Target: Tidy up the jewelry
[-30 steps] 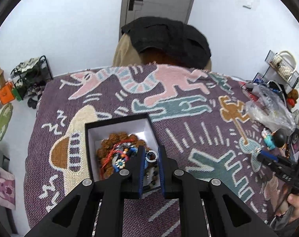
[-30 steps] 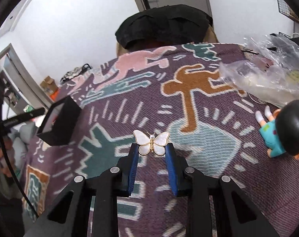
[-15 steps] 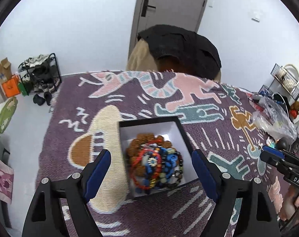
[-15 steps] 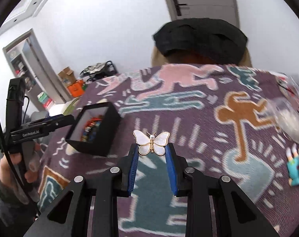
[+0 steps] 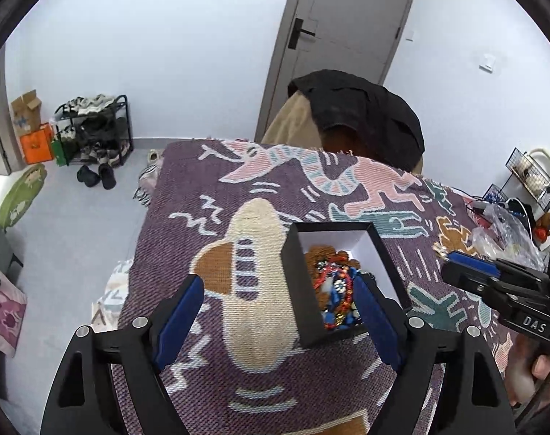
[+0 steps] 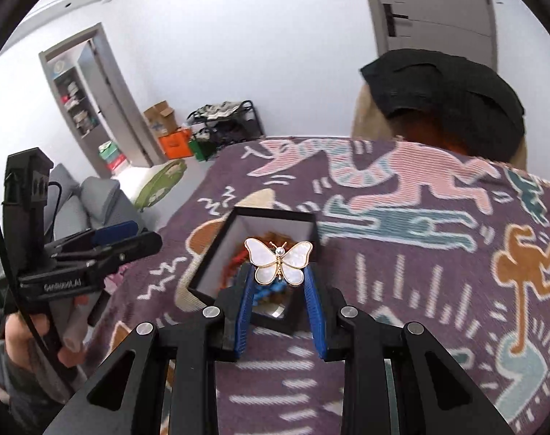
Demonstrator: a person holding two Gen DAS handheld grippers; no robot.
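Observation:
A black jewelry box (image 5: pixel 296 275) with a white lining sits on the patterned purple cloth (image 5: pixel 209 224) and holds a heap of colourful beaded bracelets (image 5: pixel 333 286). My left gripper (image 5: pixel 278 297) is open wide and empty, pulled back near the box's near left side. My right gripper (image 6: pixel 279 272) is shut on a white and gold butterfly brooch (image 6: pixel 278 261) and holds it above the box (image 6: pixel 217 253). The left gripper also shows in the right wrist view (image 6: pixel 115 233), at the left of the box.
A chair draped with a black garment (image 5: pixel 358 112) stands at the table's far edge. A clear plastic bag (image 5: pixel 503 232) and clutter lie at the right. A shoe rack (image 5: pixel 93 130) stands on the floor at the left.
My left gripper opened and let go of a ring over the box, then drew back to the left. My right gripper carried the butterfly brooch leftward to above the box.

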